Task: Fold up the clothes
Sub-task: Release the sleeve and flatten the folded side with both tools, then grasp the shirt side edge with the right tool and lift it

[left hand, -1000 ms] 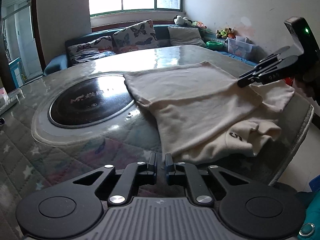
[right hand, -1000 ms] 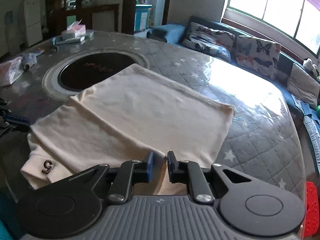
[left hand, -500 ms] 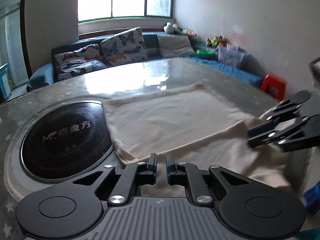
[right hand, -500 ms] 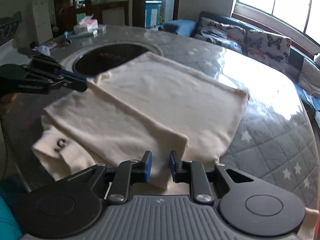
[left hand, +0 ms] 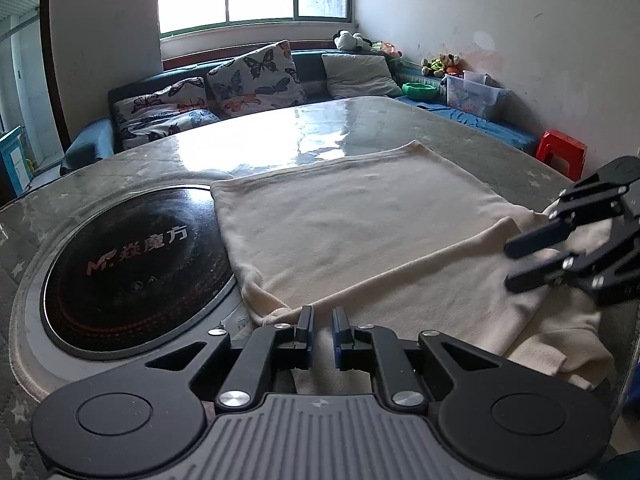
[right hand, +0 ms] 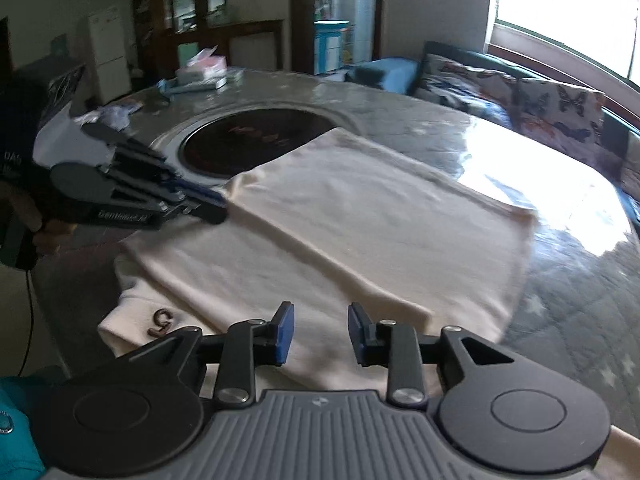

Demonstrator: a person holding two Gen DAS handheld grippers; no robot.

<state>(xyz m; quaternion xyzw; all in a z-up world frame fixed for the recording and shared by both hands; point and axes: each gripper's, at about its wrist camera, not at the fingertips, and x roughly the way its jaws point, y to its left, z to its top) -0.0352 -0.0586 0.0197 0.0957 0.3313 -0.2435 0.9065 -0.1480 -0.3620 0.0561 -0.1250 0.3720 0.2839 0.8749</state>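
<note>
Both tongs work a cream garment (left hand: 360, 240) spread on a round bench (right hand: 560, 300) beside its inset black cooktop (left hand: 132, 268). Left tongs (left hand: 321, 326) sit nearly pressed together at the folded corner nearest the cooktop, apparently pinching the cloth's edge, though the grip itself is partly hidden; from the right wrist view they (right hand: 218, 208) meet the fold line at its end. Right tongs (right hand: 320, 334) are opening, pads clear of the fabric, with the folded layer lying beneath and between them. One fold already lies across the garment, and a sleeve bearing a brown "5" (right hand: 162, 322) pokes out at the bench's near edge. Soft, light and limp, the knit will likely sag and drag if lifted by one point; the surest hold looks to be at paired corners or along the hem, both layers together.
</note>
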